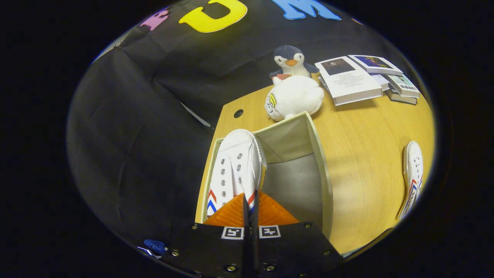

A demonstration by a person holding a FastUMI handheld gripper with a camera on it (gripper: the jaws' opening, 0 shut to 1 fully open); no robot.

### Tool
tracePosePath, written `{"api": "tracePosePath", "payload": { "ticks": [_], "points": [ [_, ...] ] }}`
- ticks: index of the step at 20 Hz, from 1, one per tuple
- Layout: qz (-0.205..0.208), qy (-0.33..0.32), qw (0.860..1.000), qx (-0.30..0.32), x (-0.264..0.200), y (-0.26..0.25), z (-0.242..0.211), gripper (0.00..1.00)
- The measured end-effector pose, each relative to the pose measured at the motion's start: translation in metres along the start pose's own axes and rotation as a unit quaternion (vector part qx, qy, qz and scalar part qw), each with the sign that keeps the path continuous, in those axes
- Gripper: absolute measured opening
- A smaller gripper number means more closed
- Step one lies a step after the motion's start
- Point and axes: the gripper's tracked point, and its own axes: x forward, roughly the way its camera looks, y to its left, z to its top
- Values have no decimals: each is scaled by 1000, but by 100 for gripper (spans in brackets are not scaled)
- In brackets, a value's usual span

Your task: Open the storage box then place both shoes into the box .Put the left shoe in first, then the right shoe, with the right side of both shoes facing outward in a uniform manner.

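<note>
So in the gripper view the gripper [250, 200] is angled down over the open storage box [320, 154], fingers pinched tight on the heel end of a white sneaker [235, 166] with red and blue chevrons. It sits against the box's left wall, toe pointing away from the fingers, long axis running straight ahead. The other shoe [413, 177] lies on the wooden table [366, 154], well off to the right.
</note>
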Motion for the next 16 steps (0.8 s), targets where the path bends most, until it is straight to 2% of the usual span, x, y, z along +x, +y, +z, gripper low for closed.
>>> {"api": "tracePosePath", "payload": {
  "ticks": [7,9,11,12,14,16],
  "points": [
    [-19,18,999,-26,20,2,-16,0],
    [-4,17,999,-32,26,5,-17,2],
    [35,4,999,-21,18,22,-9,26],
    [46,-7,999,-23,13,26,-3,50],
    [38,-28,998,-43,-3,19,8,100],
    [27,-49,996,-65,-19,9,19,99]
  ]
}}
